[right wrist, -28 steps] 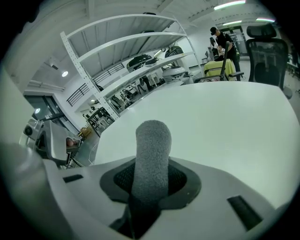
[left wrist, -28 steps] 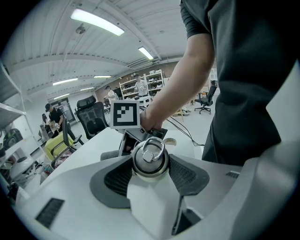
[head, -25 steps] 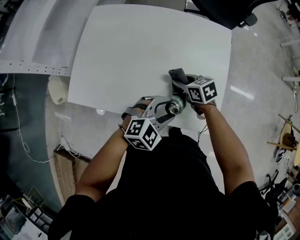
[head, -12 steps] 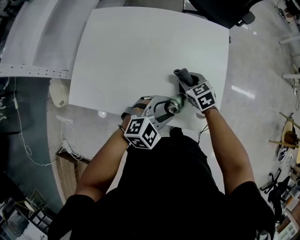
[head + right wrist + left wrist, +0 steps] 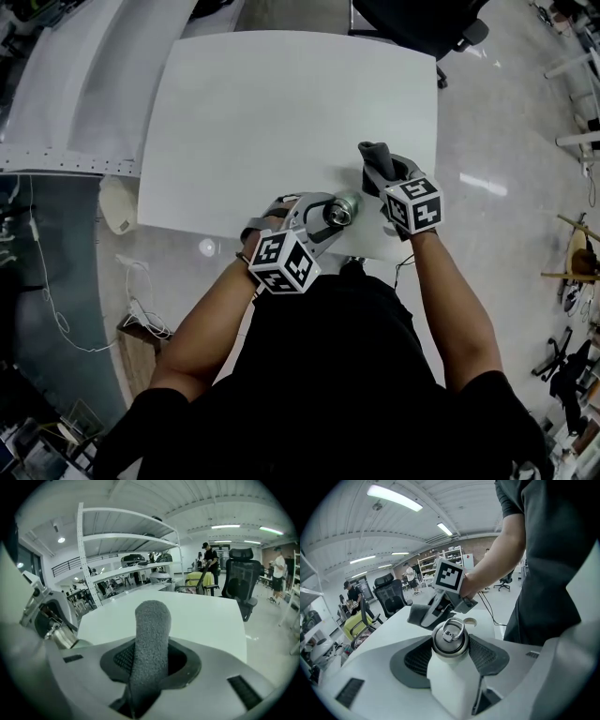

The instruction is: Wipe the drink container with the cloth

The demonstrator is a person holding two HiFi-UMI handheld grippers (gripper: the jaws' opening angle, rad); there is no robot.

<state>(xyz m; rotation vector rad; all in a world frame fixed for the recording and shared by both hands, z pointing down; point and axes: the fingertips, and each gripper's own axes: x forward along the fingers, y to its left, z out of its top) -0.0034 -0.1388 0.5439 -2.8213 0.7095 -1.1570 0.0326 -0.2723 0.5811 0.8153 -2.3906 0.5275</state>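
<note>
My left gripper (image 5: pixel 330 214) is shut on a white drink bottle with a steel cap and ring (image 5: pixel 449 638), held above the table's near edge; its cap (image 5: pixel 339 210) shows from the head view. The right gripper (image 5: pixel 380 173) is shut on a folded grey cloth (image 5: pixel 150 644), whose end (image 5: pixel 374 156) sticks out past the jaws. In the left gripper view the cloth (image 5: pixel 420 614) sits just beyond the bottle cap, a small gap apart. In the right gripper view the bottle cap (image 5: pixel 60 636) shows at the left.
The white table (image 5: pixel 281 112) spreads ahead of both grippers. A black office chair (image 5: pixel 403 23) stands at its far edge. White shelving (image 5: pixel 66 84) runs along the left. Cables (image 5: pixel 56 309) lie on the floor at the left. People stand far back in the room.
The right gripper with the cloth has moved right and slightly away from the bottle, opening a gap. My left gripper has kept the bottle in about the same place.
</note>
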